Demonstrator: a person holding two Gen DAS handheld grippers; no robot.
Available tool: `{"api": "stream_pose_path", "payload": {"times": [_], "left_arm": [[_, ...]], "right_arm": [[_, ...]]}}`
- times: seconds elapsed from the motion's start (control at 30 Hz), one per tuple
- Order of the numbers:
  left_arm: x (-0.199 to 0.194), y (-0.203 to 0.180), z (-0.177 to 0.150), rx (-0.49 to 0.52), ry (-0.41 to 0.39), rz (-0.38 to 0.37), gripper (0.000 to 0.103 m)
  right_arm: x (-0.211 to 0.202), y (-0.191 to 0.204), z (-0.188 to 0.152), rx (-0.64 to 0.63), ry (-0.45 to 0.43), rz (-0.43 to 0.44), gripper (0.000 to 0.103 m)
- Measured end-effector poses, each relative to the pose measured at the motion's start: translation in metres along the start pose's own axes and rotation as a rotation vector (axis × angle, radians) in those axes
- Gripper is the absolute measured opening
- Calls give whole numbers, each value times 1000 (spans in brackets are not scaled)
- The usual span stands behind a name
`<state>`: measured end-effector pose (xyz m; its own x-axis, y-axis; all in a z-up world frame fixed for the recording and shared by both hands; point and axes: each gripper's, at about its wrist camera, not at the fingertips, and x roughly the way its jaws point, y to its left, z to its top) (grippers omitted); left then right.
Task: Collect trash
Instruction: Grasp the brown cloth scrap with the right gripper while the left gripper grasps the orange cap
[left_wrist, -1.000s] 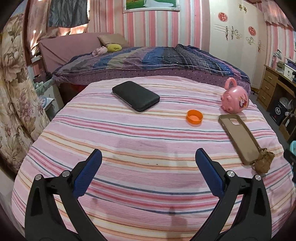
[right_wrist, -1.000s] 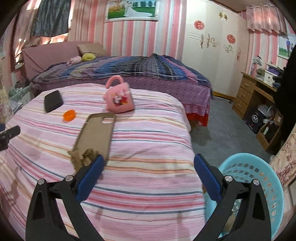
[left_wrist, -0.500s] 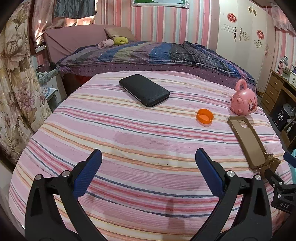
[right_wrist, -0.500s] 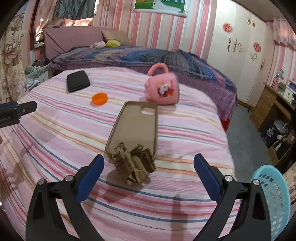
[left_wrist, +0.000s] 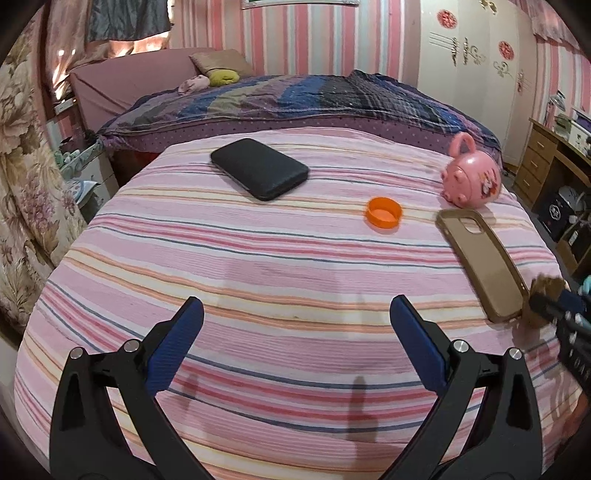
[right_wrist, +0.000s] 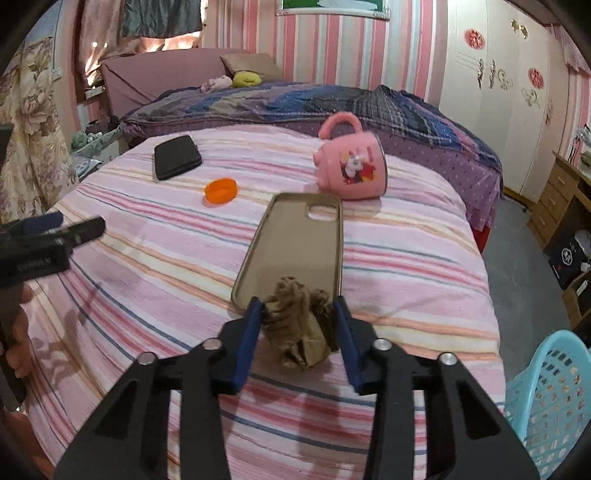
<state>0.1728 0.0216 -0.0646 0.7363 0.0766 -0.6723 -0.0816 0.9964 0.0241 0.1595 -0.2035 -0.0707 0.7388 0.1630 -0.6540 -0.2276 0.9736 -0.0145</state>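
A crumpled brown paper wad (right_wrist: 297, 325) lies on the pink striped cloth at the near end of a tan phone case (right_wrist: 295, 243). My right gripper (right_wrist: 298, 314) has closed in around the wad, its blue pads touching both sides. The wad also shows at the right edge of the left wrist view (left_wrist: 546, 295), with the right gripper beside it. An orange bottle cap (left_wrist: 384, 213) lies mid-table, also in the right wrist view (right_wrist: 221, 190). My left gripper (left_wrist: 295, 343) is open and empty above the near cloth. A light blue basket (right_wrist: 550, 402) stands at the lower right.
A black case (left_wrist: 258, 168) lies at the far left of the table. A pink mug (left_wrist: 471, 179) lies on its side beyond the phone case (left_wrist: 480, 262). A bed (left_wrist: 295, 96) is behind the table. Curtains (left_wrist: 26, 177) hang at left, a wooden desk (left_wrist: 554, 162) at right.
My right gripper moved forward onto the brown wad and narrowed from wide open to closed around it. My left gripper stayed open and drifted slightly.
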Motion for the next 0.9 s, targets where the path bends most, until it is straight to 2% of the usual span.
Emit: {"api": "stream_pose_path", "payload": {"times": [0.13,0.33,0.67,0.83,0.9], "left_arm": [[2,-12,3,18,2,-10,98],[14,-23,16,-16,21,-63,98],[67,-50,53,4,55,-77,96],[103,-66,67,60,114,-77,82],[117,-68,70,54,156,-98,72]], "right_arm": [[-1,-10,4,34,-22,-6,27],[-2,-30,10,89,-53,-17,26],[3,-63,18,134,-79,-44,26],[4,-73,18,150,-77,-49,26],[3,-76,18,156,-76,-51,26]]}}
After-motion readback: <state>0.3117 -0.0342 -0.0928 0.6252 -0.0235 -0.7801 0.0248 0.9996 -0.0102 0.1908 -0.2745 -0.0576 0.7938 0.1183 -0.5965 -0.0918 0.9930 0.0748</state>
